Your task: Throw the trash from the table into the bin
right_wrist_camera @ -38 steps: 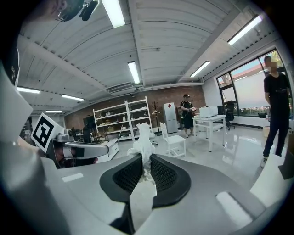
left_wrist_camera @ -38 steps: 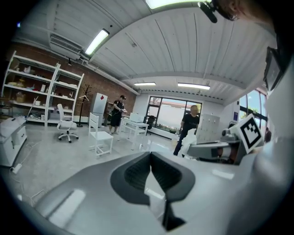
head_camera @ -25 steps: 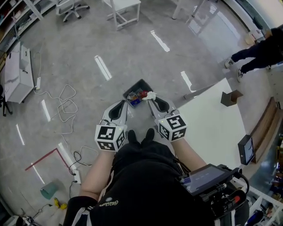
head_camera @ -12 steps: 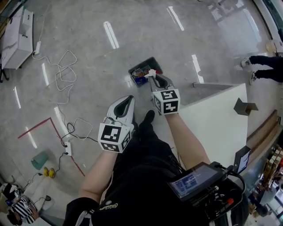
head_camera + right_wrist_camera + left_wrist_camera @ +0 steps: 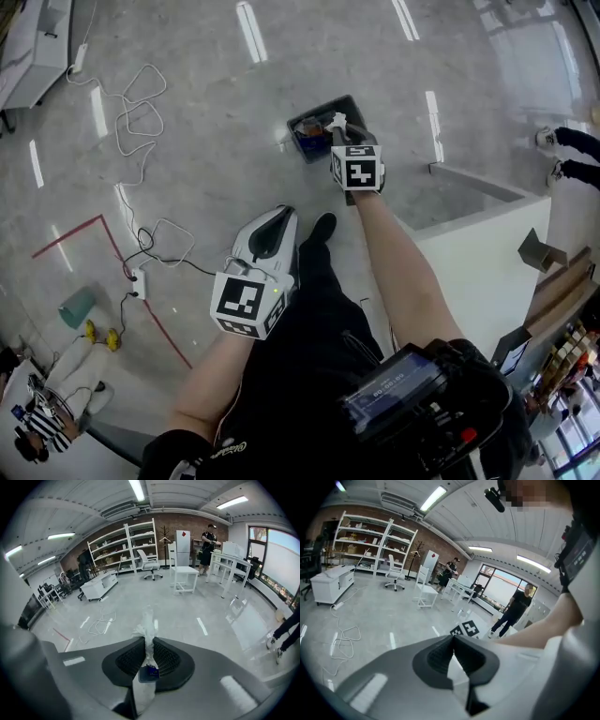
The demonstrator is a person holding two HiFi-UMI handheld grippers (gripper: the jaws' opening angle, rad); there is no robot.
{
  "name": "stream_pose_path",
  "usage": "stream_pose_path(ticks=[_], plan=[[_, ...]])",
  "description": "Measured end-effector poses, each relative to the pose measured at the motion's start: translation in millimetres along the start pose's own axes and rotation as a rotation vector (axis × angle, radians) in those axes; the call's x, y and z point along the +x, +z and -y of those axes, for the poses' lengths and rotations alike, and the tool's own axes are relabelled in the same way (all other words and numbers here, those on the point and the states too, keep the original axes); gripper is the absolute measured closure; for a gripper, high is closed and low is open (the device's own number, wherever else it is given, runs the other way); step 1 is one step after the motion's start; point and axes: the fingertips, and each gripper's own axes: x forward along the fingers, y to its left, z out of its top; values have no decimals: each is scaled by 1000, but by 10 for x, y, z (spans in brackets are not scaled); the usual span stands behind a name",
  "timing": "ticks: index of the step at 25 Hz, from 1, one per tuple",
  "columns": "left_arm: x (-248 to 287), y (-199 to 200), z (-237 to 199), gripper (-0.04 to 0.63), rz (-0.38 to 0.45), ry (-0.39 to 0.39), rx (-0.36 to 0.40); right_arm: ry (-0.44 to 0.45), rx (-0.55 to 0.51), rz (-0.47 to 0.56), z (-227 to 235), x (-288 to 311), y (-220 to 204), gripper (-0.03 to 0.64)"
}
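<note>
The right gripper hangs above the 3 o'clock rim of the dark bin on the floor. Its jaws are clamped on a crumpled white tissue that pokes out toward 12 o'clock. Coloured scraps lie in the bin. The left gripper, at 7 o'clock from the right one, has its jaws together, with nothing between them. The white worktop lies at 4 o'clock.
</note>
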Motion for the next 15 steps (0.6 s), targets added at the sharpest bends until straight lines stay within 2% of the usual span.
stream_pose_path(ticks=[10, 15], plan=[[154, -142, -157, 586, -43, -13, -39, -40, -32, -46, 98, 438, -80, 555], [183, -144, -139, 586, -43, -23, -42, -52, -43, -51, 158, 453, -128, 451]])
